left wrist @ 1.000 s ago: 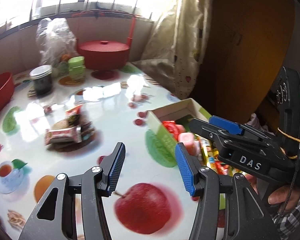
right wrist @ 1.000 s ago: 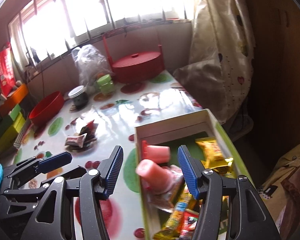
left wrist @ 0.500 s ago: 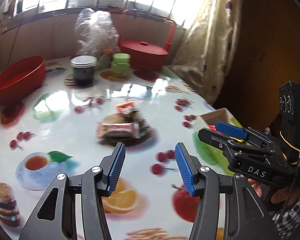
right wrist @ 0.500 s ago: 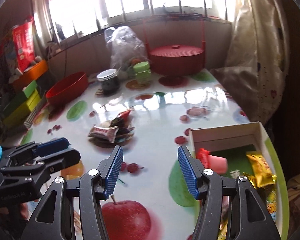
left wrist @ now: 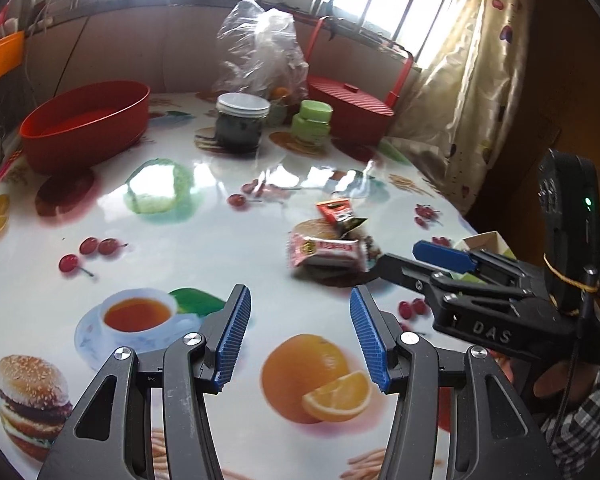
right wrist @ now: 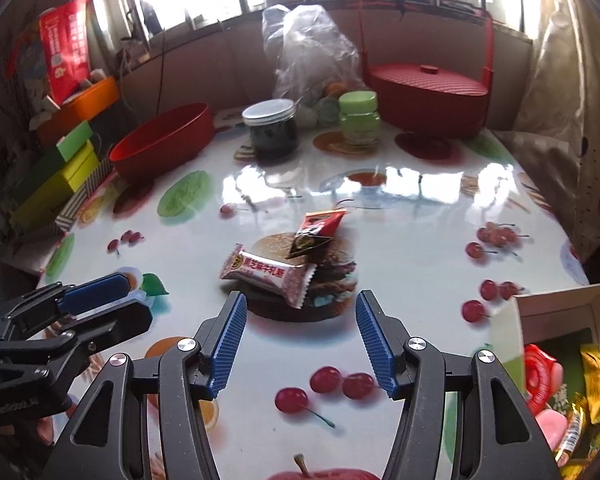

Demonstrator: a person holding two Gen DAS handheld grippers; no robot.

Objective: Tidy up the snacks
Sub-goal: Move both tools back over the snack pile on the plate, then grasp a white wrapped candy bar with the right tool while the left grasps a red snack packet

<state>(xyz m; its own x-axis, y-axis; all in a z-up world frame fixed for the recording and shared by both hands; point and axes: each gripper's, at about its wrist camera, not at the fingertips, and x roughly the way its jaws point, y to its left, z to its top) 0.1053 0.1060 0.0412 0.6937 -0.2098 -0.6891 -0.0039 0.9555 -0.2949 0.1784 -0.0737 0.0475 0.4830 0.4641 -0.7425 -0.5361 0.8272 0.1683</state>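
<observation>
step: reach pink bar (right wrist: 268,276) | right tool (right wrist: 298,344) gaping, empty, nearest | left tool (left wrist: 298,336) gaping, empty | tip: straddle bar, avoid red pack (right wrist: 318,228), then box (right wrist: 560,308)

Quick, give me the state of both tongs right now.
Left tongs: open, holding nothing.
Right tongs: open, holding nothing, pink snack bar ahead on the table.

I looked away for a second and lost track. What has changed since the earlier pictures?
Both grippers swung from the snack box toward the loose snacks: the right gripper now faces the pink wrapped bar, the left gripper beside it. Both stayed open and empty; the snacks haven't moved.
</observation>
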